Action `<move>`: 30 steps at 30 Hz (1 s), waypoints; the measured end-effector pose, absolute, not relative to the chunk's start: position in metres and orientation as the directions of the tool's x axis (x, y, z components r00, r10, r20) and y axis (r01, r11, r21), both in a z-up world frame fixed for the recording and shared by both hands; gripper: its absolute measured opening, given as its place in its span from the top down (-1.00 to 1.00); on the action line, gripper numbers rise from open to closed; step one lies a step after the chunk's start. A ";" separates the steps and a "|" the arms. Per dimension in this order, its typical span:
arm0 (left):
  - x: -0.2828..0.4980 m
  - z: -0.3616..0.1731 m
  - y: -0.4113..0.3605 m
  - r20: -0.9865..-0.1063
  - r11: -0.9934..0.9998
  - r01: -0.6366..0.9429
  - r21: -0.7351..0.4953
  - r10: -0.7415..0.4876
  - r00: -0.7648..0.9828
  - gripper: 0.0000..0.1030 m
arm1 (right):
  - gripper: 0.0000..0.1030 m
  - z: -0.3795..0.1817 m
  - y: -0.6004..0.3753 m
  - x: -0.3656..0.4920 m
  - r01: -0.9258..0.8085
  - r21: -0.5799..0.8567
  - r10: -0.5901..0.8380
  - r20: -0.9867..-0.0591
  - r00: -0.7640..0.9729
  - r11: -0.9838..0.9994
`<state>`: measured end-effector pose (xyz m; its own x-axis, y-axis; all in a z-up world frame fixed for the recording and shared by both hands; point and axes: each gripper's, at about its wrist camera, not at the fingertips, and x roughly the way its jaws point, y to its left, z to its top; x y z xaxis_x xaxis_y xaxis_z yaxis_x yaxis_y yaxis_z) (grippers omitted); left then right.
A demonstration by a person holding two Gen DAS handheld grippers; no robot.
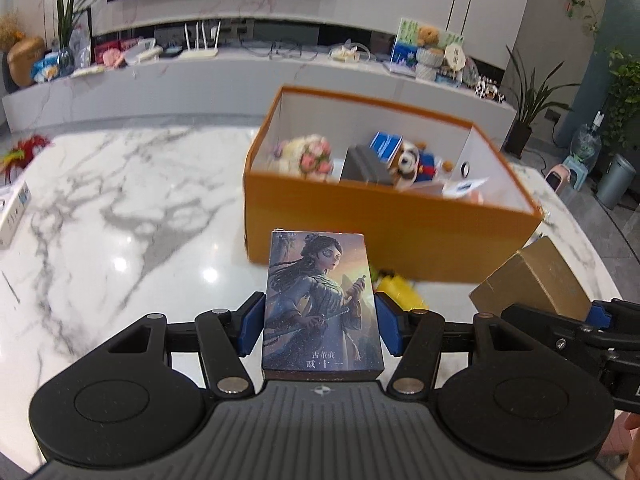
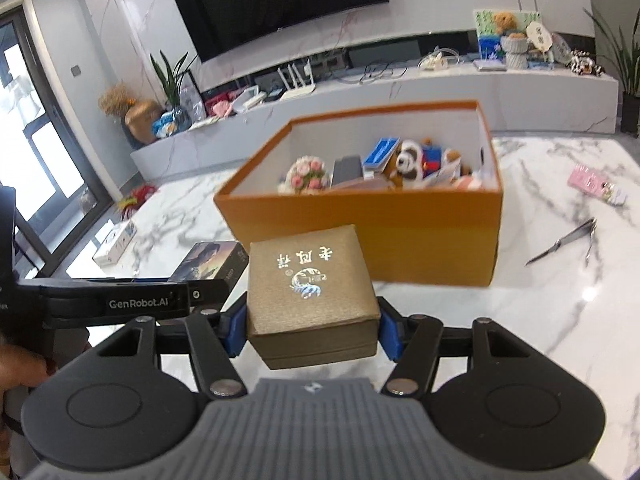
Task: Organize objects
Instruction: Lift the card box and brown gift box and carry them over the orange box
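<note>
Two boxes ride in my tongs: my left gripper (image 1: 320, 322) is clamped on the stiff, light card box (image 1: 322, 304) by its long edges, my right gripper (image 2: 310, 326) on the rigid gold gift box (image 2: 312, 296) by its sides. Both feel smooth, so I squeeze squarely. At twelve o'clock beyond stands the open orange bin (image 2: 360, 220).

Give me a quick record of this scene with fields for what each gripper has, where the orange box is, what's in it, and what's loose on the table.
left gripper: shut on the illustrated card box, blue fingers pressing its sides
right gripper: shut on the gold gift box
orange box: open, on the marble table, ahead of both grippers
inside it: flower ball, plush dog, blue packet, dark grey box
loose on the table: metal tongs, pink packet, white box
</note>
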<state>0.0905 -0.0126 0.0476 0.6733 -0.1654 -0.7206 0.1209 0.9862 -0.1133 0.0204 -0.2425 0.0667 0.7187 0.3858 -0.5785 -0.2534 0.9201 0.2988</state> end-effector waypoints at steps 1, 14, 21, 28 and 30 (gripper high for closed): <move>0.093 0.053 -0.015 -0.713 0.986 0.124 -0.112 -0.167 0.681 -0.31 | -0.24 0.073 -0.244 0.021 -0.249 0.293 0.377 -0.567 0.732 0.923; 0.195 0.094 -0.038 -0.634 0.975 0.157 -0.159 -0.223 0.740 -0.31 | -0.24 0.135 -0.262 0.116 -0.145 0.310 0.270 -0.410 0.871 0.939; 0.244 0.056 -0.042 -0.659 0.979 0.119 -0.167 -0.200 0.725 -0.31 | -0.24 0.097 -0.265 0.175 -0.082 0.331 0.239 -0.470 0.849 0.940; 0.260 0.028 -0.048 -0.710 0.989 0.071 -0.128 -0.141 0.690 -0.31 | -0.24 0.053 -0.256 0.212 -0.056 0.319 0.240 -0.573 0.784 0.946; 0.261 0.024 -0.049 -0.716 0.991 0.066 -0.112 -0.127 0.686 -0.31 | -0.24 0.045 -0.253 0.217 -0.050 0.307 0.232 -0.592 0.772 0.950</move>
<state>0.2607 -0.0493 0.0244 0.6860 -0.1268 -0.7164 0.0664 0.9915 -0.1119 0.2173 -0.2531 0.0449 0.7720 0.2324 -0.5916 -0.0505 0.9502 0.3074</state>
